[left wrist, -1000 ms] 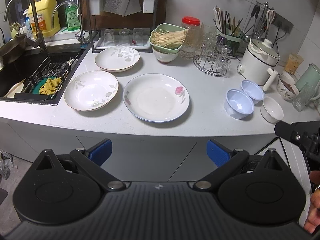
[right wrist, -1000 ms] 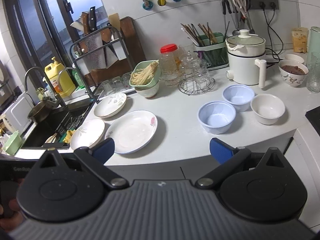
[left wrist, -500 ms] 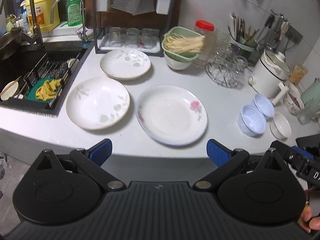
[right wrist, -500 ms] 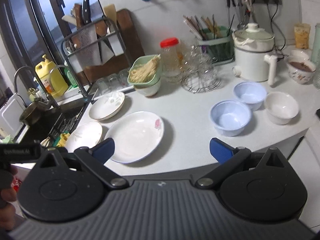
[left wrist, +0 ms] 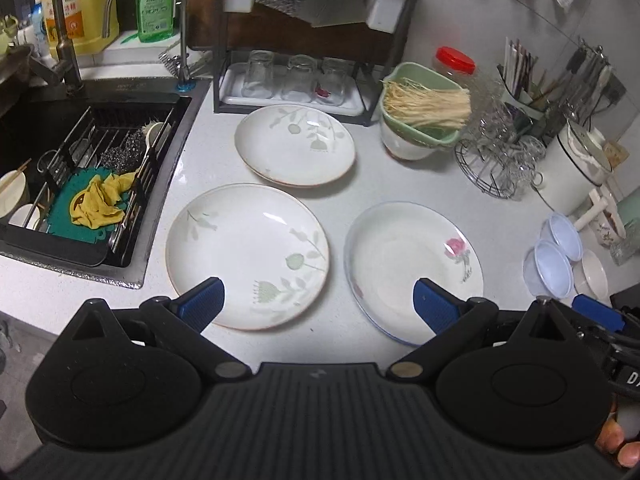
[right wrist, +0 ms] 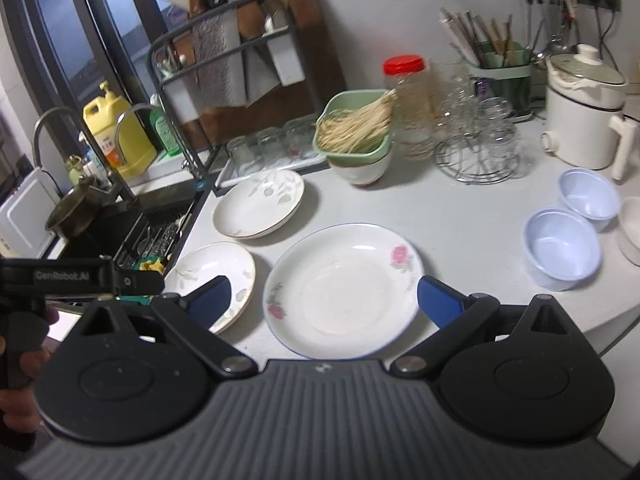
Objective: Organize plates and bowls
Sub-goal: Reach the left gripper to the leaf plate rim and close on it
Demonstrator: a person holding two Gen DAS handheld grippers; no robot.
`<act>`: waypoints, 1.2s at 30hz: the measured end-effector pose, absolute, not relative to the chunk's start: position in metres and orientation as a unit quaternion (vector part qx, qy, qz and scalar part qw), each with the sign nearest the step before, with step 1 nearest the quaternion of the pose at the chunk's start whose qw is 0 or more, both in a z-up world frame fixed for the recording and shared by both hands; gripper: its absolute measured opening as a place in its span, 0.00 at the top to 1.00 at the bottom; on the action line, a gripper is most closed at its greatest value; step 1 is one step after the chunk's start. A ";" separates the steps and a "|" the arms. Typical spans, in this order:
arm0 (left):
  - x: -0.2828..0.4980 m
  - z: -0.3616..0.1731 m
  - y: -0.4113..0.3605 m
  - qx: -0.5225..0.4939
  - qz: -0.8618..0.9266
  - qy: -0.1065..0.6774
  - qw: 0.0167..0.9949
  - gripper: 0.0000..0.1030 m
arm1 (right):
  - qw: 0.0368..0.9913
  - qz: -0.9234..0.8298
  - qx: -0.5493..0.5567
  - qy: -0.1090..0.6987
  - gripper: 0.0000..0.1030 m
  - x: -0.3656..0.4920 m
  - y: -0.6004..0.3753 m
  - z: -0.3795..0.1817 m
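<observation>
Three plates lie on the white counter: a leaf-pattern plate near the front, a second leaf-pattern plate behind it, and a rose-pattern plate to the right. Two pale blue bowls and a white bowl stand at the right. My left gripper is open and empty, over the gap between the front two plates. My right gripper is open and empty, over the rose plate.
A sink with a rack and yellow cloth is at the left. A green basket of noodles, a glass rack, a white pot and a shelf with glasses line the back.
Both grippers have moved forward and down toward the counter; the plates now fill more of each view. Both stay open. Nothing on the counter has moved.
</observation>
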State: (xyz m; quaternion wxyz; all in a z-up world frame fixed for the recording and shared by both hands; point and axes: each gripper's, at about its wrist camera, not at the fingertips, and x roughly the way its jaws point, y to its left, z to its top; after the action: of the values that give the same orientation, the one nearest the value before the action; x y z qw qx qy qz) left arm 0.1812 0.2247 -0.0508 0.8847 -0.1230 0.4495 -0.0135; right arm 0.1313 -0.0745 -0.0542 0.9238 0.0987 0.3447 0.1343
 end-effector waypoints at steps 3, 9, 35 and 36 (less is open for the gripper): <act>0.195 -0.053 0.254 -0.124 -0.013 0.454 0.882 0.01 | 0.918 0.134 0.101 0.360 0.05 0.150 -0.052 -0.056; 0.222 -0.061 0.307 -0.100 -0.011 0.453 0.886 0.01 | 0.914 0.125 0.108 0.371 0.07 0.178 0.001 -0.061; 0.301 -0.169 0.375 -0.096 -0.112 0.493 0.857 0.16 | 0.845 0.102 0.166 0.498 0.59 0.223 0.094 -0.152; 0.303 -0.172 0.374 -0.089 -0.114 0.494 0.858 0.21 | 0.845 0.097 0.165 0.499 0.60 0.224 0.094 -0.156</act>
State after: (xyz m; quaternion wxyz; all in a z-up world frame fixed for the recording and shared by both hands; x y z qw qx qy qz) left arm 0.3029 0.3742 -0.1719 0.8576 -0.0891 0.4937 -0.1136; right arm 0.2238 0.0944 -0.1558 0.8451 0.1654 0.4989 0.0971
